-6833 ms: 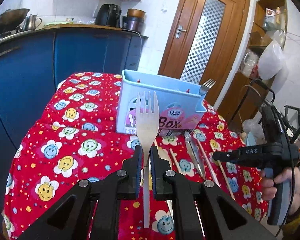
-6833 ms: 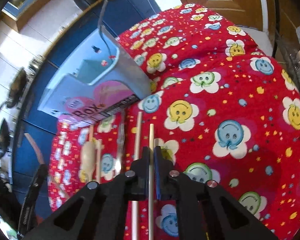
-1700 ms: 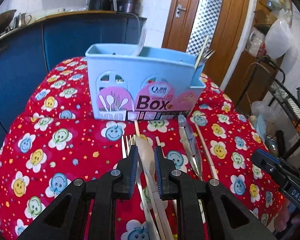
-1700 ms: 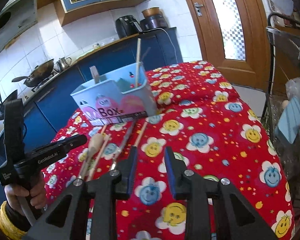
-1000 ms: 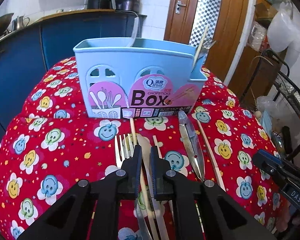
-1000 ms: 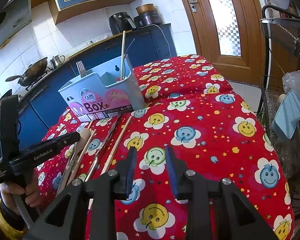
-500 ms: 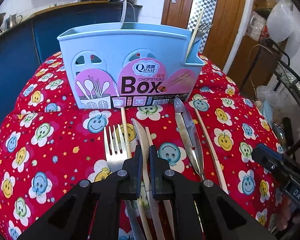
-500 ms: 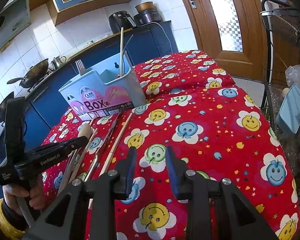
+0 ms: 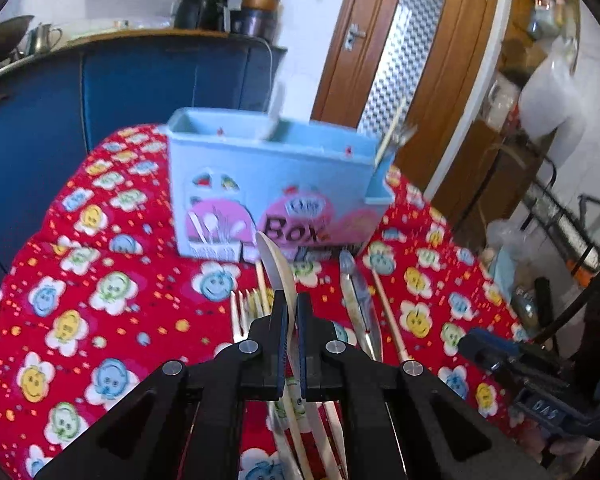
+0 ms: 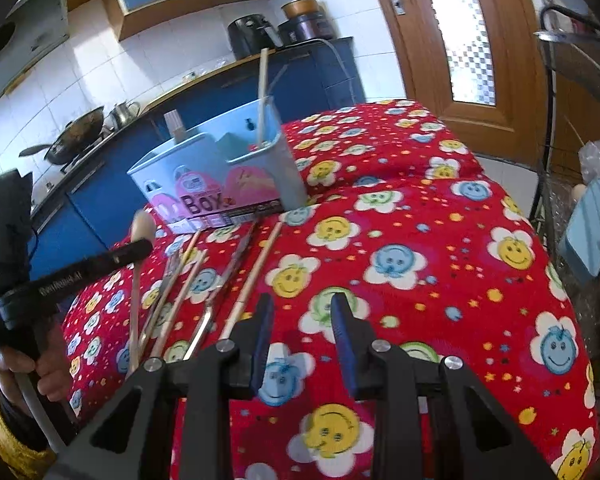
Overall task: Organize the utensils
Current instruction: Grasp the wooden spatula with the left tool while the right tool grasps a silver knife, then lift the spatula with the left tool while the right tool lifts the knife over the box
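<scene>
My left gripper (image 9: 292, 304) is shut on a pale wooden spoon (image 9: 275, 265) and holds it lifted off the cloth, its bowl pointing at the light blue utensil box (image 9: 272, 184). The lifted spoon (image 10: 140, 224) also shows in the right wrist view, above the left gripper's body. A wooden fork (image 9: 242, 312), metal tongs (image 9: 356, 292) and chopsticks (image 9: 388, 312) lie on the red cloth before the box. The box (image 10: 220, 168) holds a chopstick (image 10: 263, 88) and a fork. My right gripper (image 10: 302, 312) is open and empty over the cloth, right of the utensils.
The table carries a red smiley-flower cloth (image 10: 420, 264). Blue kitchen cabinets (image 9: 100, 92) stand behind it, a wooden door (image 9: 396, 48) at the back right. A metal rack (image 9: 572, 216) and bags stand to the right of the table.
My left gripper closed on the wooden spoon lying on the cloth and has lifted it, tilting upward. The right gripper stays open and nearly still.
</scene>
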`<state>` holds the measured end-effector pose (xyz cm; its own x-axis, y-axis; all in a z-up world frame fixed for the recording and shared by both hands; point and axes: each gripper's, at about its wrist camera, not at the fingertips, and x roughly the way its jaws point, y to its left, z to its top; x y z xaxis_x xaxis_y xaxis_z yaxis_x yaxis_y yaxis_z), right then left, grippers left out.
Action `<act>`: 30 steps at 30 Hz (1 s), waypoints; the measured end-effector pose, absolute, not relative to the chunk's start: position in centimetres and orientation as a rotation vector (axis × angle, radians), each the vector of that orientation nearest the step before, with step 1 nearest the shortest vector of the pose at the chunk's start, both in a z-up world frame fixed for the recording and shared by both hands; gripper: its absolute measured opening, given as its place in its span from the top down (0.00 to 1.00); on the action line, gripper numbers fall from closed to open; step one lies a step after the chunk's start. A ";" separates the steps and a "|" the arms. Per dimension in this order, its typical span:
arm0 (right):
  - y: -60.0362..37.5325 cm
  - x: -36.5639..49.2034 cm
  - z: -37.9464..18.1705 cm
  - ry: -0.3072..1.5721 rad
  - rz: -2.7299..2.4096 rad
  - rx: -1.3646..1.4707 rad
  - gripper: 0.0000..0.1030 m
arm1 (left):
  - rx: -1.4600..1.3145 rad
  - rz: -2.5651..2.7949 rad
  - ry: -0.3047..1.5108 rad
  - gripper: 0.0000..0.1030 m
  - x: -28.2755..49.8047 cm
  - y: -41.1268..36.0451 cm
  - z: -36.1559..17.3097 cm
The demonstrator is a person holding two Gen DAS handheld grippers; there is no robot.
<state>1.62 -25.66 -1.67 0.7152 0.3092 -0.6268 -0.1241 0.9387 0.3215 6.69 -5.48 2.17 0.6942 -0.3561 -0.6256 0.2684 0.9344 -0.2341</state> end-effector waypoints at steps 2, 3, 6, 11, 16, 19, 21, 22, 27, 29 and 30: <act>-24.8 2.1 -1.4 0.759 0.273 0.254 0.69 | -0.137 -0.340 0.685 0.96 6.2 -4.6 3.0; -24.4 2.4 -1.3 0.773 0.291 0.255 0.69 | -0.137 -0.336 0.670 0.96 6.0 -4.3 3.3; -23.3 3.4 -1.0 0.812 0.335 0.261 0.69 | -0.118 -0.307 0.605 0.96 5.2 -3.3 4.3; -21.3 5.3 -0.4 0.864 0.385 0.240 0.74 | -0.106 -0.285 0.559 0.96 4.7 -1.3 5.2; -20.3 7.7 -1.2 0.951 0.373 0.250 0.78 | -0.106 -0.269 0.548 0.96 4.6 0.3 5.1; -19.9 9.0 -1.7 1.004 0.351 0.230 0.78 | -0.104 -0.258 0.539 0.96 4.7 0.8 4.9; -19.7 9.8 -2.0 1.032 0.336 0.207 0.78 | -0.110 -0.257 0.539 0.96 4.8 1.1 4.8; -19.6 10.0 -2.1 1.041 0.333 0.203 0.78 | -0.116 -0.259 0.540 0.96 4.8 1.2 4.8; -19.3 11.7 -2.2 1.083 0.339 0.202 0.78 | -0.122 -0.263 0.535 0.96 5.1 1.4 4.8; -19.1 12.4 -2.3 1.099 0.343 0.196 0.78 | -0.126 -0.267 0.535 0.96 5.2 1.4 4.8; -19.0 12.7 -2.3 1.105 0.346 0.192 0.78 | -0.128 -0.269 0.535 0.96 5.3 1.4 4.9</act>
